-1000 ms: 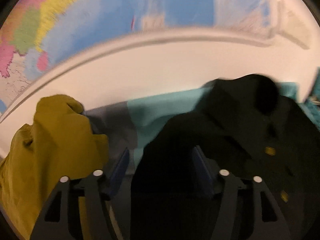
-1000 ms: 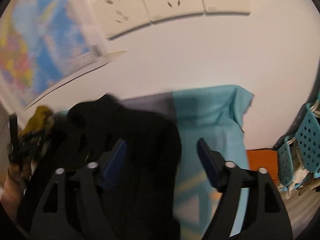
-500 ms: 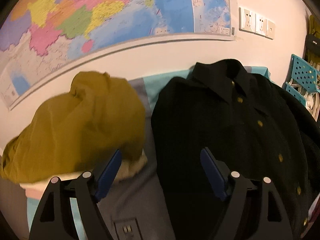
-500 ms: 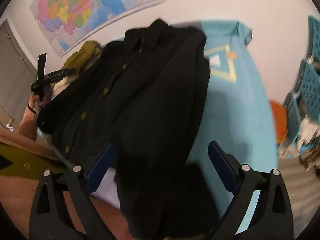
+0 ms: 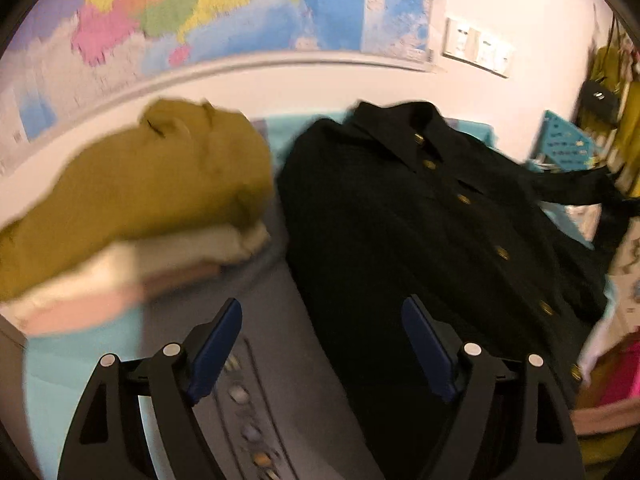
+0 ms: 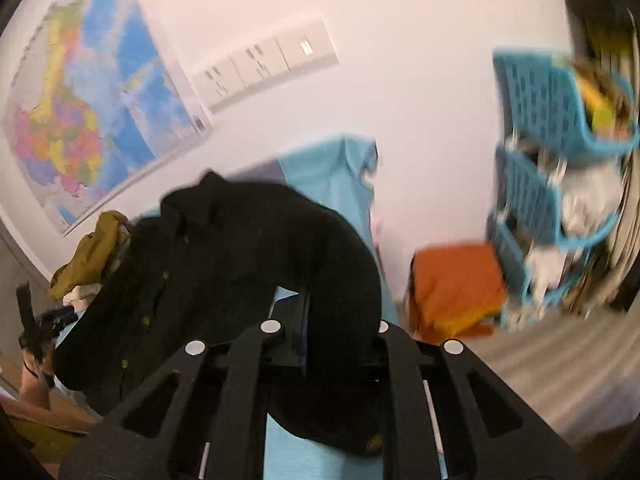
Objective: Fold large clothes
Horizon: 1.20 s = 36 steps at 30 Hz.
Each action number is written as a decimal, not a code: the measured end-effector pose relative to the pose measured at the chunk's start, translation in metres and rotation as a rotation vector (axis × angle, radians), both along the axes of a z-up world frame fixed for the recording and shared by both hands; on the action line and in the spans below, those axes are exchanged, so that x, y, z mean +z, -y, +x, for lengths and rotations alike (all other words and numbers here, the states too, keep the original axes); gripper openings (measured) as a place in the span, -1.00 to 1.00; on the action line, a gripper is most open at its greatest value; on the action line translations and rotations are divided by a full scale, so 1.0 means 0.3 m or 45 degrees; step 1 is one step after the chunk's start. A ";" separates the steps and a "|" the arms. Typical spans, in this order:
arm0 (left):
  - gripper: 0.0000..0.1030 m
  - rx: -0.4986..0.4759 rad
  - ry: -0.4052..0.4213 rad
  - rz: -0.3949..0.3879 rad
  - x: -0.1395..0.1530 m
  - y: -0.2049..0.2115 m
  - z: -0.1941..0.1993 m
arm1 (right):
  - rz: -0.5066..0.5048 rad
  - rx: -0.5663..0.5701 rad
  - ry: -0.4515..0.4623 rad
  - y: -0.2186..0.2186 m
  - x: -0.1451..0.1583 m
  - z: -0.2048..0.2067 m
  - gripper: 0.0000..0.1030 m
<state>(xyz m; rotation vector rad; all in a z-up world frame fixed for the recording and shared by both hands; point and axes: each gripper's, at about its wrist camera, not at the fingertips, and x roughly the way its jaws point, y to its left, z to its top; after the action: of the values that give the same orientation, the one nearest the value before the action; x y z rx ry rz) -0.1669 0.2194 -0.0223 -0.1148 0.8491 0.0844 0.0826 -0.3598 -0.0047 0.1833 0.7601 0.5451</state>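
A large black button-front shirt (image 5: 420, 216) with gold buttons lies spread, collar toward the wall, on the teal and grey bedspread (image 5: 248, 292). My left gripper (image 5: 322, 344) is open and empty, above the bedspread by the shirt's left edge. My right gripper (image 6: 340, 316) is shut on the shirt's black sleeve (image 6: 344, 264), which arcs up from the shirt body (image 6: 192, 272) into the jaws. The sleeve also shows stretched to the right in the left wrist view (image 5: 576, 188).
A pile of folded clothes topped by a mustard garment (image 5: 152, 184) lies left of the shirt. A map (image 5: 208, 12) and wall sockets (image 6: 264, 64) hang on the wall. Blue baskets (image 6: 560, 160) and an orange cloth (image 6: 456, 284) stand to the right.
My right gripper has closed on the sleeve and lifted it off the bed to the right. My left gripper has drawn back a little and stays open.
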 end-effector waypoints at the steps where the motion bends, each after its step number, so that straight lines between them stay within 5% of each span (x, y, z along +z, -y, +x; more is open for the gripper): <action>1: 0.54 -0.022 -0.011 -0.024 -0.008 0.006 -0.013 | -0.010 -0.001 -0.043 -0.011 -0.041 0.014 -0.70; 3: 0.59 -0.083 -0.017 -0.075 -0.020 0.028 -0.053 | -0.015 0.020 -0.115 -0.030 -0.114 0.028 -0.57; 8: 0.75 -0.198 0.016 -0.271 -0.052 0.061 -0.136 | 0.166 0.021 -0.168 0.013 -0.196 -0.028 0.15; 10: 0.78 -0.204 0.004 -0.285 -0.072 0.075 -0.156 | 0.224 0.036 -0.156 0.031 -0.202 -0.059 0.24; 12: 0.68 -0.206 -0.010 -0.307 -0.091 0.089 -0.165 | 0.195 0.058 -0.133 0.025 -0.200 -0.080 0.18; 13: 0.54 -0.220 -0.017 -0.335 -0.098 0.095 -0.161 | 0.196 0.078 -0.125 0.019 -0.195 -0.087 -0.14; 14: 0.26 -0.224 -0.029 -0.338 -0.101 0.103 -0.156 | 0.207 0.093 -0.118 0.020 -0.191 -0.089 -0.45; 16: -0.21 -0.217 -0.010 -0.288 -0.076 0.111 -0.147 | 0.176 0.091 -0.078 0.018 -0.156 -0.093 -0.66; 18: -0.67 -0.185 0.046 -0.217 -0.006 0.096 -0.158 | 0.168 0.100 -0.027 0.018 -0.104 -0.095 -0.72; 20: -0.78 -0.097 0.105 -0.110 0.091 0.040 -0.163 | 0.148 0.098 0.025 0.019 -0.042 -0.093 -0.76; 25: -0.78 0.207 0.136 0.145 0.222 -0.148 -0.174 | 0.103 0.130 0.165 0.006 0.131 -0.087 -0.77; 29: -0.48 0.453 -0.153 0.457 0.100 -0.211 -0.083 | 0.045 0.154 0.149 -0.029 0.159 -0.064 -0.77; 32: -0.33 0.463 -0.220 0.415 0.028 -0.214 -0.057 | 0.010 0.172 0.128 -0.066 0.164 -0.050 -0.77; 36: -0.14 0.366 -0.034 0.287 0.085 -0.165 -0.080 | -0.025 0.219 0.153 -0.130 0.229 -0.054 -0.77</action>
<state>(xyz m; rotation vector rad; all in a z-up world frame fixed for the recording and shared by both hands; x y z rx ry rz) -0.1909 0.2688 0.0032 -0.0232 0.8396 0.4510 0.0663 -0.3207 0.0640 0.0662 0.6674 0.7054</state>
